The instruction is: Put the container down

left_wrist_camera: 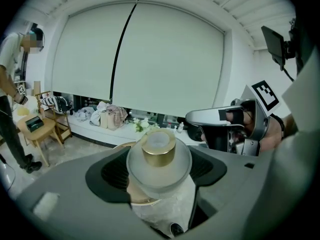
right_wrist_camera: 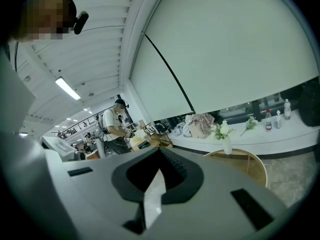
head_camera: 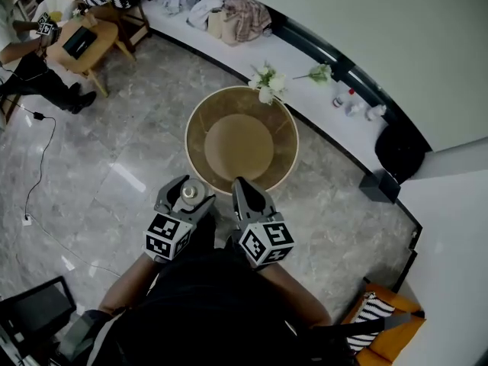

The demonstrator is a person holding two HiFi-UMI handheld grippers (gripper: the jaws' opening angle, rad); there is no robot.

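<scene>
A frosted glass container [left_wrist_camera: 159,160] with a gold cap sits upright between my left gripper's [left_wrist_camera: 159,166] jaws, which are shut on its body. In the head view the container [head_camera: 191,191] and left gripper [head_camera: 187,190] hang just off the near left edge of the round wooden table [head_camera: 238,145]. My right gripper [head_camera: 244,194] is beside them at the table's near edge, jaws shut with nothing between them [right_wrist_camera: 159,156]. It also shows from the side in the left gripper view, as the right gripper [left_wrist_camera: 220,129]. The table [right_wrist_camera: 242,163] lies ahead and to the right.
A white vase of flowers [head_camera: 267,84] stands at the table's far rim. Behind runs a white ledge [head_camera: 305,56] with clothes and small bottles. A person [head_camera: 30,59] stands by a small wooden table at the far left. A cable [head_camera: 42,166] lies on the marble floor.
</scene>
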